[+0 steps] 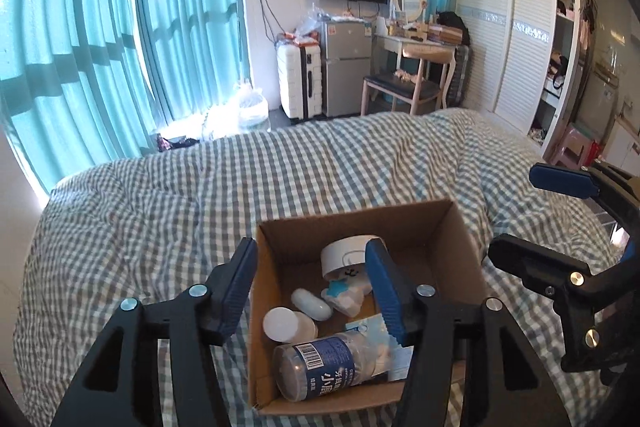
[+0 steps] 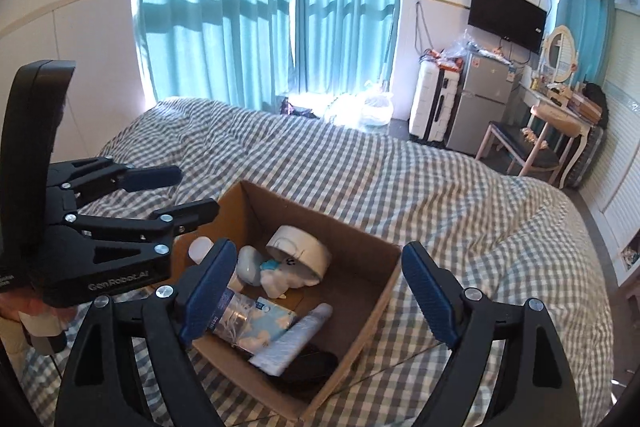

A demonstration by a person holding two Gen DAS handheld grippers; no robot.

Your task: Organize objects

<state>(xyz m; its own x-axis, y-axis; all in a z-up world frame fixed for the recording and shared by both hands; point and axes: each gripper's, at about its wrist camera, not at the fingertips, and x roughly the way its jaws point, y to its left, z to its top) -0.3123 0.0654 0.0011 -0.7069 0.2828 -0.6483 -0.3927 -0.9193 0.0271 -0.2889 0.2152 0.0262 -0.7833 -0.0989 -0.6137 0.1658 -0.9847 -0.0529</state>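
An open cardboard box (image 1: 436, 227) sits on the checked bedspread; it also shows in the right wrist view (image 2: 360, 311). Inside lie a white tape roll (image 1: 346, 253), a white figurine (image 1: 346, 297), a pale oval case (image 1: 311, 303), a white-lidded jar (image 1: 286, 323) and a clear bottle with a blue label (image 1: 324, 365). The right wrist view also shows a pale tube (image 2: 294, 339) in the box. My left gripper (image 1: 312, 291) is open and empty above the box's near left wall. My right gripper (image 2: 320, 295) is open and empty above the box.
The checked bedspread (image 1: 200, 195) covers the bed all around the box. Beyond the bed stand teal curtains (image 1: 120, 47), a white suitcase (image 1: 300, 79), a small fridge (image 1: 346, 67), a chair (image 1: 408, 83), a dressing table and a wardrobe (image 1: 516, 35).
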